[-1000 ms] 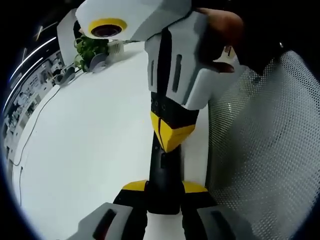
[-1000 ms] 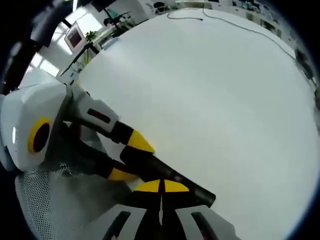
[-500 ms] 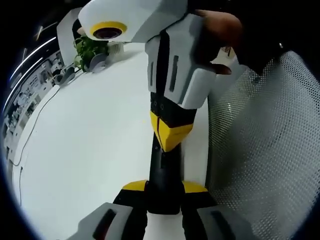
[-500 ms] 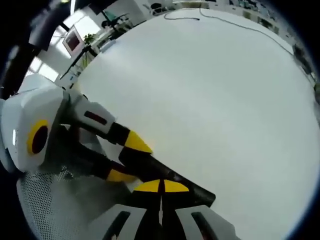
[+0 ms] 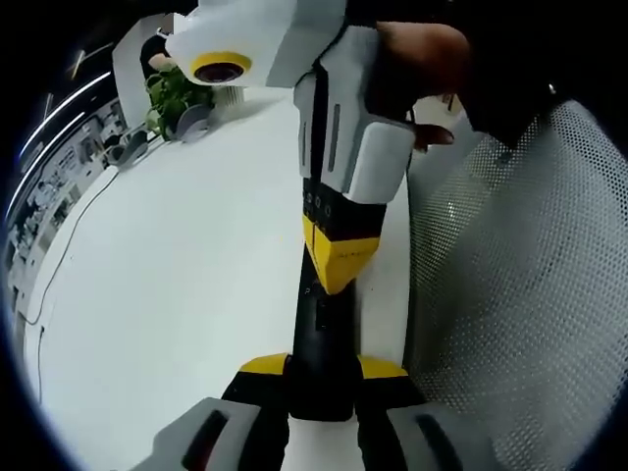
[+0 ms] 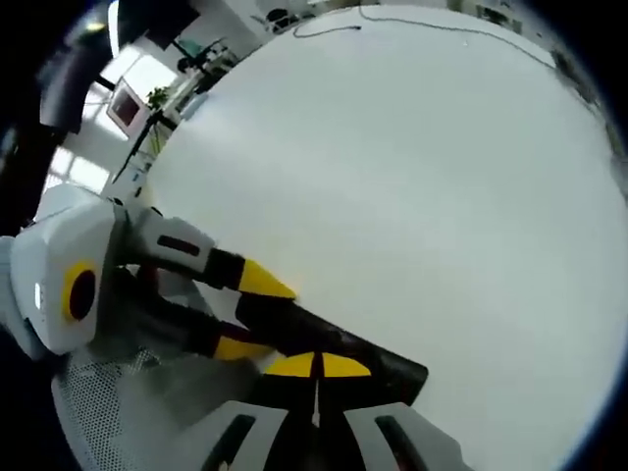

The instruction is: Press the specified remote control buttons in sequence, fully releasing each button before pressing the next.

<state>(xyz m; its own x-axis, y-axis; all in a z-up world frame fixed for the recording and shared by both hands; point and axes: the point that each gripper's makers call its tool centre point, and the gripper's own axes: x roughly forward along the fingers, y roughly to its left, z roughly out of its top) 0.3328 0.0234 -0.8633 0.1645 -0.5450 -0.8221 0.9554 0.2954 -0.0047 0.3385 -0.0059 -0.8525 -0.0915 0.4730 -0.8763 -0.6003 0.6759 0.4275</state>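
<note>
A black remote control [image 5: 319, 329] lies lengthwise between the yellow-tipped jaws of my left gripper [image 5: 322, 368], which is shut on its near end above the white table [image 5: 177, 294]. My right gripper [image 5: 339, 267] comes down from the top of the left gripper view. Its jaws are shut together and their yellow tip rests on the remote's top face. In the right gripper view, my right gripper [image 6: 316, 366] shows its joined tips on the remote control [image 6: 388, 365]. There the left gripper [image 6: 250, 314] clamps the remote from the left.
A grey mesh chair [image 5: 520, 294] stands close on the right, beside the table edge. A potted plant [image 5: 172, 93] sits at the far end of the table, and a thin cable [image 6: 412, 22] lies across its far side. A person's hand [image 5: 422, 54] holds the right gripper.
The right gripper has rolled and leaned a little over the remote, with its tip staying on the top face. The left gripper and the remote have held still.
</note>
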